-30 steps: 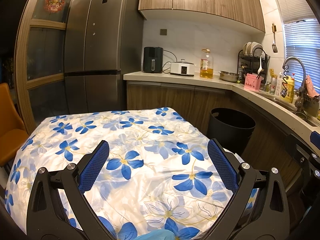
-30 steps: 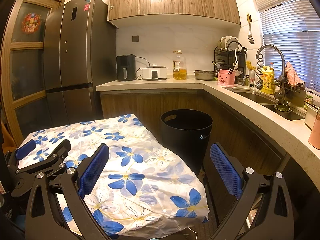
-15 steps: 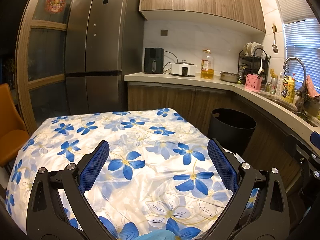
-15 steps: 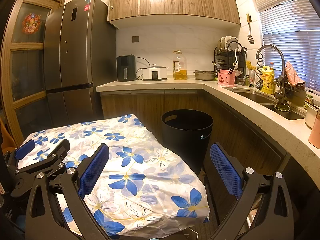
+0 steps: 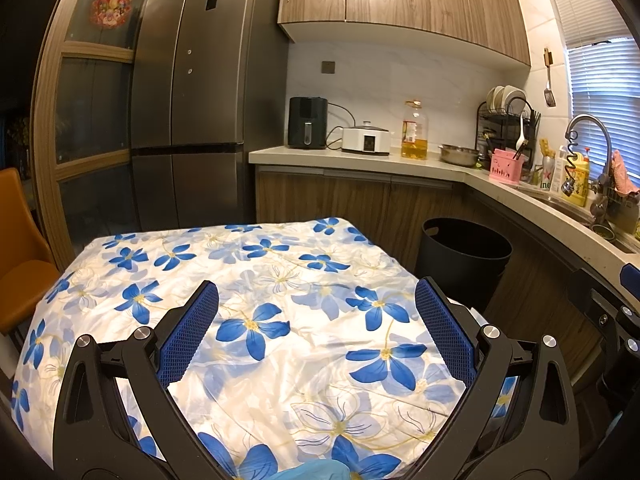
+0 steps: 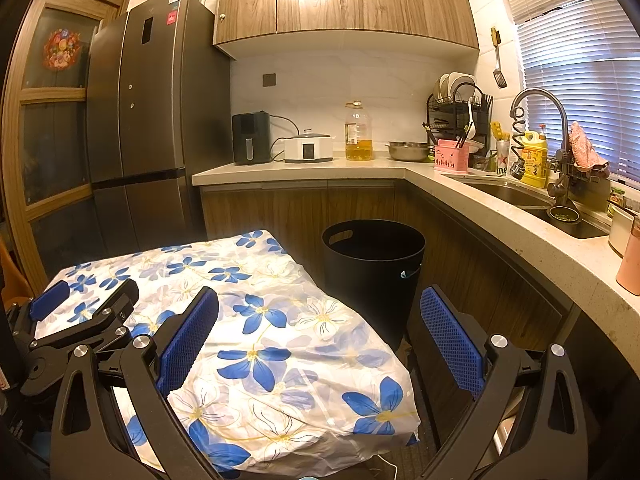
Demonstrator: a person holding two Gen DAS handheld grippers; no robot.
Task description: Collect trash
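Observation:
A black trash bin (image 5: 464,256) stands on the floor between the table and the cabinets; it also shows in the right wrist view (image 6: 374,272). My left gripper (image 5: 316,308) is open and empty above a table with a blue-flowered cloth (image 5: 248,272). My right gripper (image 6: 320,312) is open and empty over the table's right corner (image 6: 320,344), with the bin just beyond. The left gripper shows at the left of the right wrist view (image 6: 80,312). A bit of light blue material (image 5: 312,474) peeks in at the bottom edge. No trash item shows on the cloth.
An L-shaped counter (image 6: 500,208) runs along the back and right with an air fryer (image 5: 307,122), cooker (image 5: 366,140), oil bottle (image 5: 415,130), dish rack (image 5: 506,120) and sink (image 6: 532,200). A tall fridge (image 5: 200,112) stands at the back left. An orange chair (image 5: 20,256) is at the left.
Both views shift very slightly; the grippers stay open and nothing on the table moves.

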